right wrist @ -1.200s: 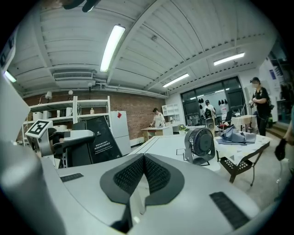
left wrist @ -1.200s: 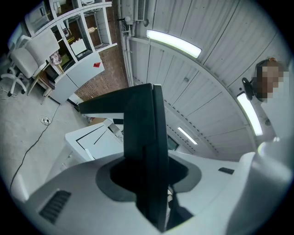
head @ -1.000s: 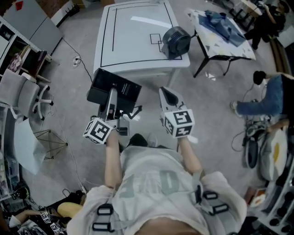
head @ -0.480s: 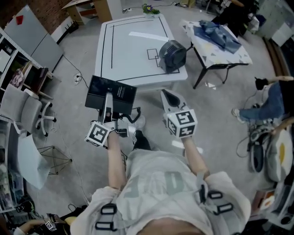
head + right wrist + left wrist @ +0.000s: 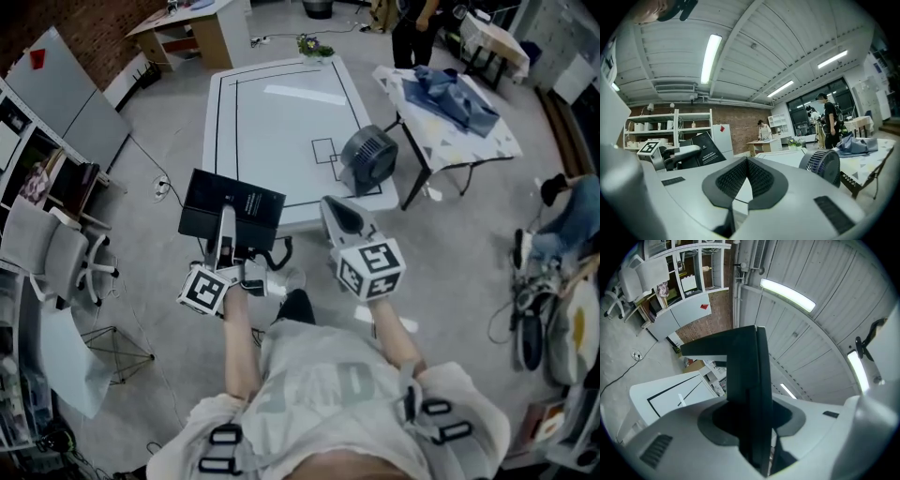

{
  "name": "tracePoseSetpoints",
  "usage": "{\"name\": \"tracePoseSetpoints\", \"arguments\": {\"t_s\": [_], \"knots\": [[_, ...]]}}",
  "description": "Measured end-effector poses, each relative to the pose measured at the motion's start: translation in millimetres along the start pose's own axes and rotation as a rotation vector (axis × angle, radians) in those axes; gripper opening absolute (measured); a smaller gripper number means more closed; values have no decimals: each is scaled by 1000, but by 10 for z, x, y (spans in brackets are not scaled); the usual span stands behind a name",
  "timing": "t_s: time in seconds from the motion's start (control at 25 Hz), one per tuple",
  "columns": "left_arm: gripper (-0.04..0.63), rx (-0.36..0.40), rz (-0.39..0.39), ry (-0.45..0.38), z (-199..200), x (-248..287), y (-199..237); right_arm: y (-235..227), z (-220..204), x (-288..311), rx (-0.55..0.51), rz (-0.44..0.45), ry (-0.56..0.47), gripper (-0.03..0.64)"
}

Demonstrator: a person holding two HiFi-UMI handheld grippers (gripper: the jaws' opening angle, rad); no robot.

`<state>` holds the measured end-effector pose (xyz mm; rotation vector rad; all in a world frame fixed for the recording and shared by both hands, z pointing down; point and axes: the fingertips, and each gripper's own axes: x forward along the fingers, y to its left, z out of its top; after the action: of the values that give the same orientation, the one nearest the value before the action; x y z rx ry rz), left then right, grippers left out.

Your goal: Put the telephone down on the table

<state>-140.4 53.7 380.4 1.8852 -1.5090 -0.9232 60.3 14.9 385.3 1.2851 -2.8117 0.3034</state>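
The carry is in hand: the left tool (image 5: 228, 217) clamps the flat black telephone (image 5: 258, 208) near the desk (image 5: 281, 131) at twelve o'clock, the right tool (image 5: 335, 204) is pinched empty, and next comes reaching over and lowering.

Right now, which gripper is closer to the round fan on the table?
Right. The right gripper sits just below and left of the fan in the head view, near the table's edge. The left gripper, shut on the black box, is farther left of it.

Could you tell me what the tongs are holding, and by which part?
Left tongs grip the flat black telephone box by its near edge; right tongs hold nothing.
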Motion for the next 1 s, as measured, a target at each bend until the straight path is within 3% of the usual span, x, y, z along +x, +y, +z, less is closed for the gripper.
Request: {"name": "tracePoseSetpoints", "arguments": {"t_s": [0.56,0.76,1.0], "knots": [[167,5,-77,101,871,1672,736,-282,470,1862,-23,-89,4,8],[167,-14,-133,148,929,2142,804,-505,509,2228,-10,-147,6,8],[167,11,-143,190,828,2466,876,-679,501,2496,-4,-148,5,8]]}}
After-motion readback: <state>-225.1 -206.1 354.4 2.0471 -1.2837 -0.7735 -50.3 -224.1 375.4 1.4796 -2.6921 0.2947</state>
